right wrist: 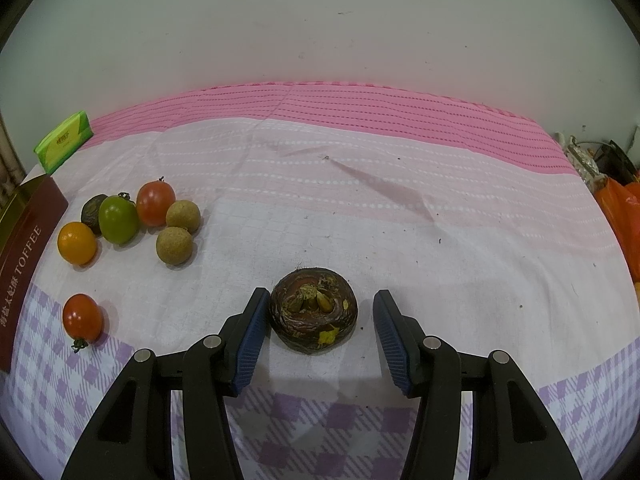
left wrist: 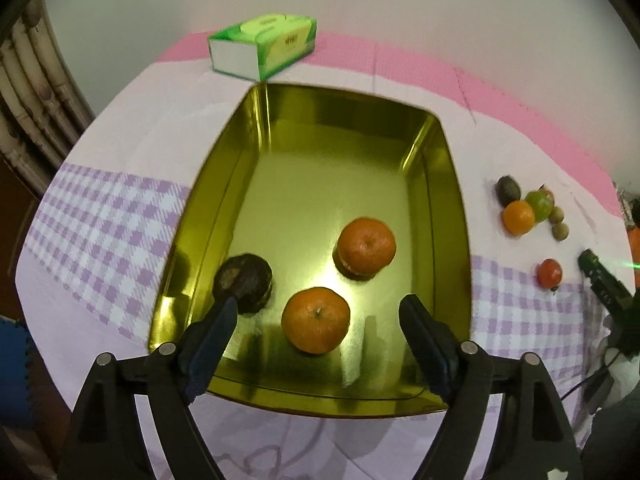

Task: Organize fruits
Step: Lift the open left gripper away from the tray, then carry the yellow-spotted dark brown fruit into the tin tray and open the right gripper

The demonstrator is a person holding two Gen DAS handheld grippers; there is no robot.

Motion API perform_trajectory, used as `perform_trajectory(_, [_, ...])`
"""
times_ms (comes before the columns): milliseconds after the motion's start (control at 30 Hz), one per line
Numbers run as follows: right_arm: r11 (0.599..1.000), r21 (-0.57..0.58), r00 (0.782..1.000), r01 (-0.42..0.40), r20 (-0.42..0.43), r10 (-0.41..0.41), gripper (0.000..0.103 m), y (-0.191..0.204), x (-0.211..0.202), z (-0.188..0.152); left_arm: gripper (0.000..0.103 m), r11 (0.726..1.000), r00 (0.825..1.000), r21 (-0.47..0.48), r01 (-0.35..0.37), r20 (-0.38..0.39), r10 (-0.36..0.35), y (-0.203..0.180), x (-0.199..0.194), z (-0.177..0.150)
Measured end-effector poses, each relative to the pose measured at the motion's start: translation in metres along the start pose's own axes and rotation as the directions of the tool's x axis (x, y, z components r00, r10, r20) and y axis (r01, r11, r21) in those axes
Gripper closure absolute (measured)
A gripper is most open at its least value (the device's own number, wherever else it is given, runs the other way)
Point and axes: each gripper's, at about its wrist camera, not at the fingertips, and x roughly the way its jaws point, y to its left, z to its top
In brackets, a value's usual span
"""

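Fruit is seen in 2 places: inside a gold tray [left wrist: 256, 128] and loose on the checked cloth [right wrist: 360, 208] that covers the surface. In the tray, 2 oranges [left wrist: 316, 320] lie on the near half, 1 of them farther and to the right, and a dark brown fruit [left wrist: 244, 282] rests near the left wall. The left tongs [left wrist: 318, 316] are held spread above the tray, released, with the nearer orange below the gap and no pad touching it. A green tissue box [left wrist: 264, 46] is placed beyond the tray's far edge. The right tongs [right wrist: 318, 320] are spread around a dark round fruit [right wrist: 314, 310] on the cloth; neither pad is pressed on it. To the far left, a cluster of small fruits [right wrist: 128, 220] is gathered, with 1 red tomato [right wrist: 82, 318] set apart, nearer.
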Motion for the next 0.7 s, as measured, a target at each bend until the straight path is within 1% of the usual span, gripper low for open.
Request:
perform_trajectory(67, [1.000, 0.003, 1.000, 0.001, -0.001, -0.001, 0.049, 0.000, 0.000, 0.000, 0.021, 1.000, 1.000, -0.011, 0.006, 0.014, -0.006, 0.005, -0.008, 0.003])
perform_trajectory(200, [1.000, 0.002, 1.000, 0.002, -0.001, -0.002, 0.049, 0.001, -0.001, -0.001, 0.019, 0.999, 0.999, -0.031, -0.009, 0.049, 0.010, 0.016, -0.025, 0.005])
perform_trajectory(333, [1.000, 0.004, 1.000, 0.003, -0.001, -0.003, 0.049, 0.001, -0.001, -0.002, 0.012, 0.998, 0.998, -0.055, -0.032, 0.051, 0.035, 0.030, -0.032, 0.006])
perform_trajectory(433, [1.000, 0.004, 1.000, 0.005, 0.000, -0.005, 0.054, 0.002, -0.002, -0.003, 0.010, 0.996, 0.997, -0.064, -0.055, 0.047, 0.058, 0.038, -0.031, 0.003])
perform_trajectory(500, [1.000, 0.005, 1.000, 0.006, -0.003, -0.006, 0.061, 0.003, -0.003, -0.004, 0.009, 0.994, 0.996, -0.086, -0.068, 0.046, 0.072, 0.048, -0.032, 0.001])
perform_trajectory(600, [1.000, 0.006, 1.000, 0.013, -0.010, -0.013, 0.061, 0.005, -0.003, -0.003, 0.008, 0.990, 0.995, -0.121, -0.070, 0.058, 0.077, 0.058, -0.034, -0.001])
perform_trajectory(700, [1.000, 0.006, 1.000, 0.021, -0.019, -0.021, 0.061, 0.005, -0.004, -0.002, 0.008, 0.988, 0.993, -0.134, -0.082, 0.071, 0.092, 0.062, -0.034, -0.003])
